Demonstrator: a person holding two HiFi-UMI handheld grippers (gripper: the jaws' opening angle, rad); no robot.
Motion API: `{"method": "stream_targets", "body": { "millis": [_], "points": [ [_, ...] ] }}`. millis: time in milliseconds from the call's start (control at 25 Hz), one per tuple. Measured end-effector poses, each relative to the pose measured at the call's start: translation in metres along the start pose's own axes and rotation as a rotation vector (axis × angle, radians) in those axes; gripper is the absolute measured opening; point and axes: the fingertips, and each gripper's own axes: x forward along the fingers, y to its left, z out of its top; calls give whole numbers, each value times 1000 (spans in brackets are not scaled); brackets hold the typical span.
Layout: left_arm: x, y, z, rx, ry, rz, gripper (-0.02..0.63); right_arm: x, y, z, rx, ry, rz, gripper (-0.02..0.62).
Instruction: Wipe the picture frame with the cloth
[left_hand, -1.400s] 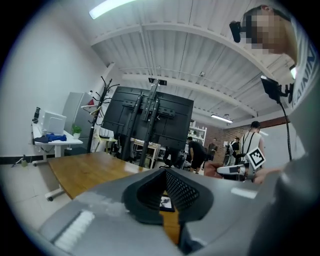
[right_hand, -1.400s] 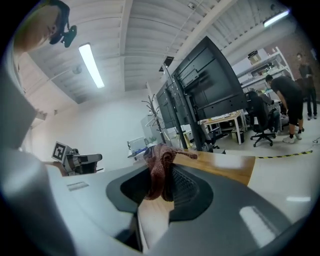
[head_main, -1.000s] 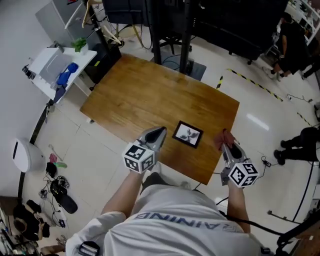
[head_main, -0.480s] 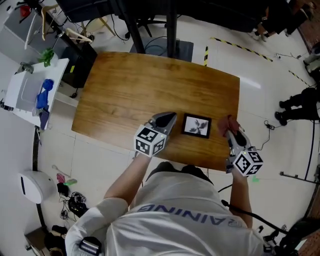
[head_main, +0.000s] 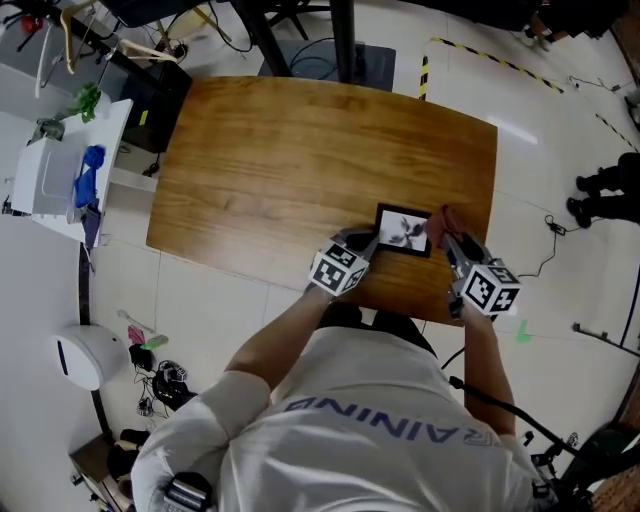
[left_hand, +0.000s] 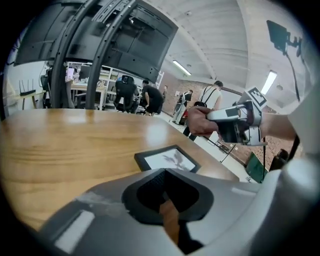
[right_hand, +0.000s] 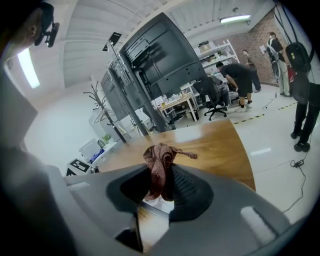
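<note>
A small black picture frame (head_main: 404, 231) with a pale print lies flat on the wooden table (head_main: 300, 150), near its front right corner. My left gripper (head_main: 368, 240) is shut and holds nothing, its tip at the frame's left edge. In the left gripper view the frame (left_hand: 167, 160) lies just beyond the left gripper (left_hand: 165, 172). My right gripper (head_main: 446, 232) is shut on a reddish-brown cloth (head_main: 443, 218) at the frame's right edge. The bunched cloth (right_hand: 160, 160) sticks up out of the right gripper (right_hand: 161, 172) and hides most of the frame in the right gripper view.
A white side table (head_main: 60, 175) with blue and green items stands left of the table. A dark stand (head_main: 345, 40) rises behind the far edge. The table's front edge (head_main: 400, 300) runs just under both grippers. People (right_hand: 240, 77) stand far off.
Both grippers have closed in on the frame: the left moved right up to its left edge, the right brought the cloth to its right edge. The head view shifted.
</note>
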Motion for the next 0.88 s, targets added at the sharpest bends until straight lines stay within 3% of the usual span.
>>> {"method": "stream_targets", "body": {
  "millis": [160, 400, 880],
  "points": [
    [12, -6, -23, 25, 73, -13, 6, 27, 3, -23, 39, 72, 43, 110],
    [18, -9, -28, 60, 107, -46, 6, 58, 15, -33, 35, 130, 93, 109],
    [18, -11, -29, 29, 83, -42, 6, 111, 56, -56, 59, 271, 213, 109]
  ]
}}
